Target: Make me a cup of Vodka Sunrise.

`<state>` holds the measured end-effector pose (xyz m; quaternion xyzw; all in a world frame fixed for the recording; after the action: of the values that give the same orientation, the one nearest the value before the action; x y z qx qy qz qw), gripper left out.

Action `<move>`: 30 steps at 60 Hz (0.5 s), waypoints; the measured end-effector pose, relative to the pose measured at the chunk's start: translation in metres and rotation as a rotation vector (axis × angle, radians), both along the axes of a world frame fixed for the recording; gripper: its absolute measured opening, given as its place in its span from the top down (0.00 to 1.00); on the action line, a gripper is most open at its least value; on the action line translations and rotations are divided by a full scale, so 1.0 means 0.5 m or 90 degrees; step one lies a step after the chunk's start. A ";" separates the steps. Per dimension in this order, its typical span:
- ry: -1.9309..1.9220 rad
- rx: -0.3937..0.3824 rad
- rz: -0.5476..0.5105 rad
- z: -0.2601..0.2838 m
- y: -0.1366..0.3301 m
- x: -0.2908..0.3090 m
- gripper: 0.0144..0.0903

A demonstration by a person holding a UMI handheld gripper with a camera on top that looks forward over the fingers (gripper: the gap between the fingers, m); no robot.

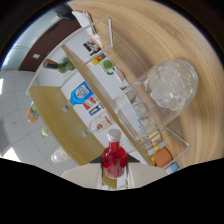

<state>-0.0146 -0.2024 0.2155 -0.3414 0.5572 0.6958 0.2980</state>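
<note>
No readable text anywhere: label cards (92, 102) on the clear acrylic rack (107, 75) show only blurred pictures, blue one included; red bottle (113, 159) carries no legible label.

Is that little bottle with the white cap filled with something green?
No. The small bottle held in the tool has red liquid under its white cap, and both fingers press on it.

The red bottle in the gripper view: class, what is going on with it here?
A hand-held gripper has its two fingers closed on a small red bottle with a white cap, and the view is strongly tilted, so the bottle looks lifted. Just beyond it stands a clear cup filled with ice on the wooden table. Beside the cup is a clear rack holding cartons and other bottles. No red liquid shows in the cup, so pouring seems not yet done.
</note>
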 end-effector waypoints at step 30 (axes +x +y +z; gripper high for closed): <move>-0.877 0.059 -0.022 0.142 0.000 -0.129 0.74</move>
<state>-0.0792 -0.2022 0.2864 -0.6837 0.2161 0.3388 0.6092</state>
